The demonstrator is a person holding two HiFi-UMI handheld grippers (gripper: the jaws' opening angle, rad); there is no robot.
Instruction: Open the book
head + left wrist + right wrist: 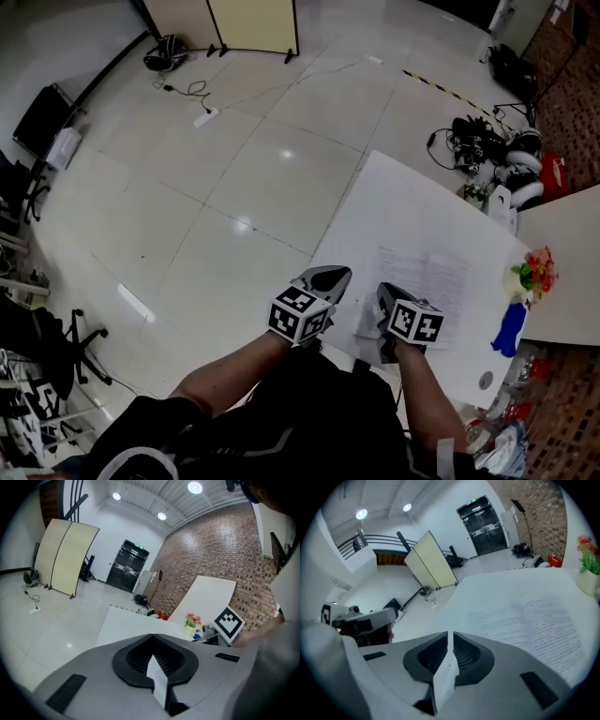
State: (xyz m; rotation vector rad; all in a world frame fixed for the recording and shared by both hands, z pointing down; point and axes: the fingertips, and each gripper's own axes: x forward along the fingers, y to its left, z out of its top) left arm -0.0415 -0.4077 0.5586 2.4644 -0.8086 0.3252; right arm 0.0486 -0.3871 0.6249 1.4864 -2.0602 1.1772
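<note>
Book (pixel 424 277) lay already open, pages up, on the white bench (pixel 394 202), just ahead of the right hand-held gripper (pixel 389 298), the left hand-held gripper (pixel 328 278) farther off, both with jaws pressed together on nothing.

White table (pixel 403 197), white book (pixel 427 278) pages lined with grey print, red-and-green flowers (pixel 536 270)

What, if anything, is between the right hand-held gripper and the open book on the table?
Nothing visible does. The right hand-held gripper, jaws together, hangs at the near edge of the open book; the flowers stand off to its right side.
</note>
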